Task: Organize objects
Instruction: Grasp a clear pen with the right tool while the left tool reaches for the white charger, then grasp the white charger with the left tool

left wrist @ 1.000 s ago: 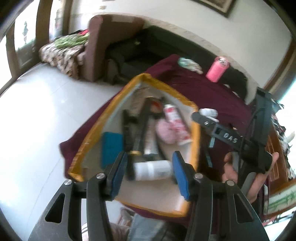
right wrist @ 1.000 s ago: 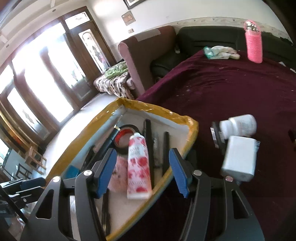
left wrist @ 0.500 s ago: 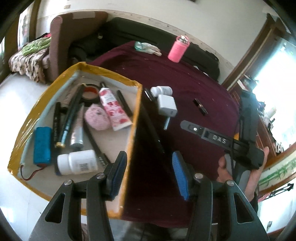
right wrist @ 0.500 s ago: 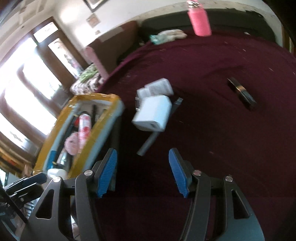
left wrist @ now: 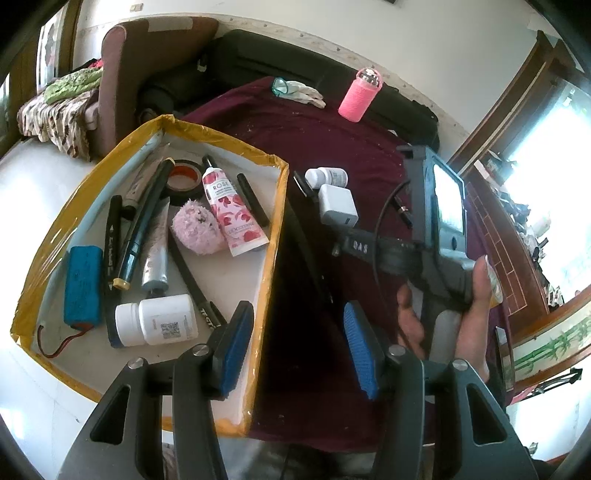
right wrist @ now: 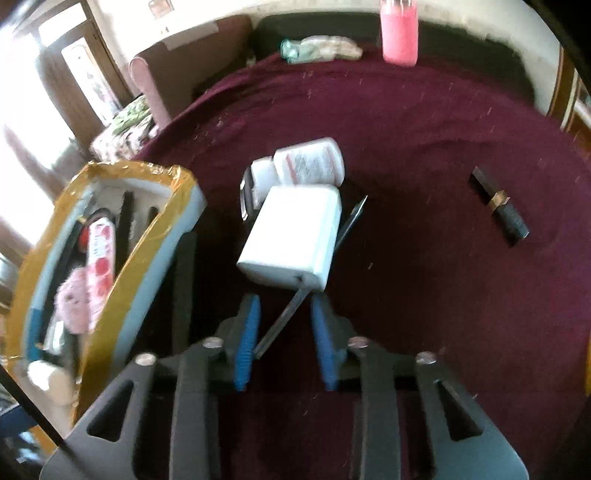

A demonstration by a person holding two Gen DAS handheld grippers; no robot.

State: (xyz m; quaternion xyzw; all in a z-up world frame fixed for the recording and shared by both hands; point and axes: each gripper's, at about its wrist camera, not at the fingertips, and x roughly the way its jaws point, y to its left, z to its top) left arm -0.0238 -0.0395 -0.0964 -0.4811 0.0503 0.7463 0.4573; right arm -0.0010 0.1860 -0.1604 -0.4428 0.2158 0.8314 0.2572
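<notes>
A yellow-taped box [left wrist: 273, 236] holds a rose tube [left wrist: 232, 210], a pink puff [left wrist: 197, 230], a white bottle [left wrist: 155, 321], a blue battery pack [left wrist: 83, 282] and several pens. My left gripper [left wrist: 295, 343] hangs open above the box's right wall. On the maroon cloth lie a white charger [right wrist: 291, 236], a white pill bottle [right wrist: 306, 166] and a black tube [right wrist: 500, 208]. A thin grey stick [right wrist: 291, 310] pokes out from under the charger. My right gripper [right wrist: 284, 317] is closing, with the stick between its blue pads but untouched.
A pink bottle [right wrist: 400, 33] and a crumpled cloth [right wrist: 321, 46] sit at the table's far edge, with a dark sofa behind. In the left wrist view a hand [left wrist: 469, 317] holds the right gripper's handle. The white floor [left wrist: 29, 177] lies left of the box.
My right gripper swung from over the box to the maroon cloth, dropped toward the charger and stick, and its jaws narrowed. My left gripper shifted from the box's middle to its right wall.
</notes>
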